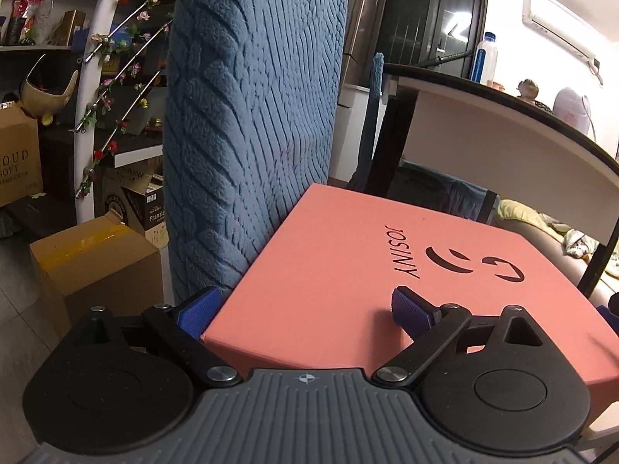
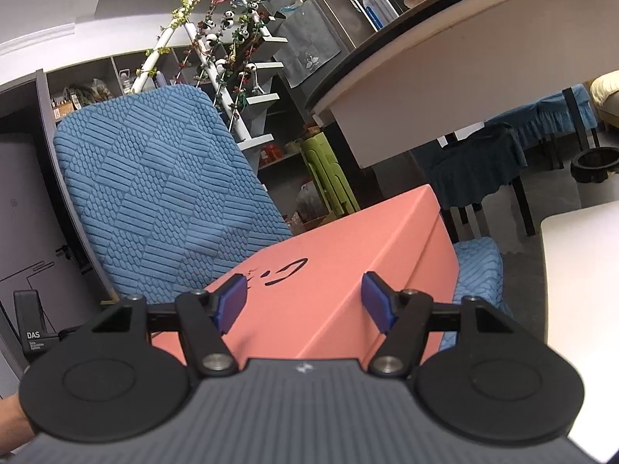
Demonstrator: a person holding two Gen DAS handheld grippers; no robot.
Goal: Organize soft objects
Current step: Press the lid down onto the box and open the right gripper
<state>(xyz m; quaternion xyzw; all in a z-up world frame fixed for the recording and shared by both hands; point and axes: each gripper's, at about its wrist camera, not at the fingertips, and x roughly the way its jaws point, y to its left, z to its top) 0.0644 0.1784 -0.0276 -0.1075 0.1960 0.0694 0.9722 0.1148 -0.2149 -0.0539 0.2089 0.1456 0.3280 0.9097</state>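
Observation:
A pink cardboard box [image 1: 348, 255] with a black logo lies closed on a chair covered in blue quilted fabric. The chair's padded blue backrest [image 1: 251, 116] stands upright right behind the box. My left gripper [image 1: 305, 309] is open at the box's near left corner, with one blue finger beside the box's side and the other above the lid. In the right wrist view the pink box [image 2: 329, 282] rests on the blue seat cushion [image 2: 479, 266], in front of the backrest [image 2: 154, 193]. My right gripper [image 2: 305, 301] is open over the lid's near edge, holding nothing.
A dark-rimmed table [image 1: 503, 116] overhangs on the right, with a water bottle [image 1: 483, 58] on it. Cardboard cartons [image 1: 96, 263] sit on the floor at left before flower-strung shelves [image 1: 116, 58]. A white surface [image 2: 580, 290], another blue-covered chair [image 2: 476, 170] and a black bin [image 2: 594, 162] lie to the right.

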